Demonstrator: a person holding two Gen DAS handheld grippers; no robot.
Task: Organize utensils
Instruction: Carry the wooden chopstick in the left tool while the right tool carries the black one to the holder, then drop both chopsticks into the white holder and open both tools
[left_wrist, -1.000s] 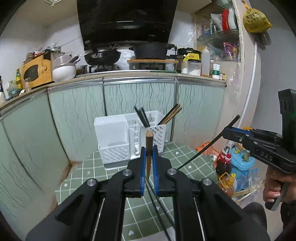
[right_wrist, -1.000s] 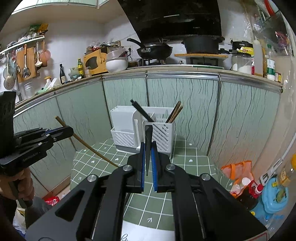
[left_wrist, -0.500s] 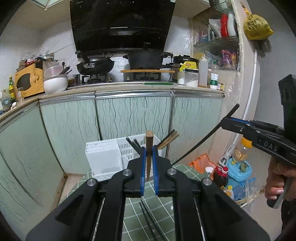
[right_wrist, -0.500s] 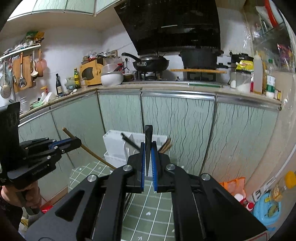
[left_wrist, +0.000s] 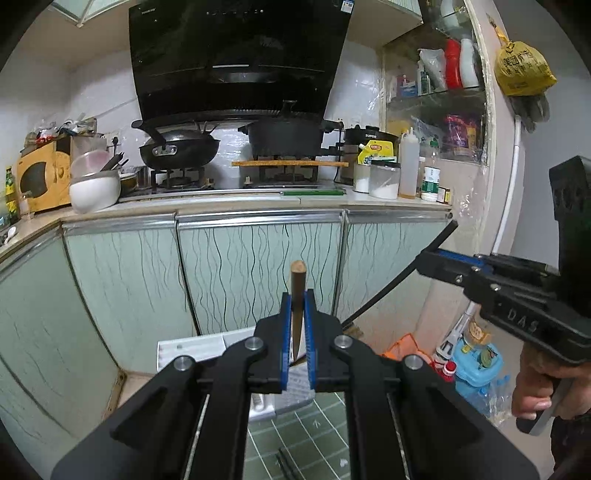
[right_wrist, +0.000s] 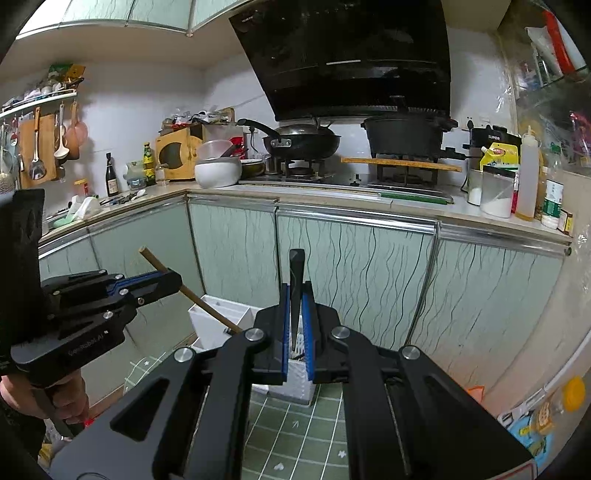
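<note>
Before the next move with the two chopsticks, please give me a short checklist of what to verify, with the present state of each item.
1. Left gripper is shut on the brown chopstick: ok.
2. Right gripper is shut on the black chopstick: ok.
3. The two chopsticks are apart from each other: ok.
4. White holder stands upright on the green table: ok.
5. Chopstick tips are over the holder's opening: cannot tell, the grippers hide them.
6. No loose chopsticks left on the table: not ok, a dark pair lies there.
</note>
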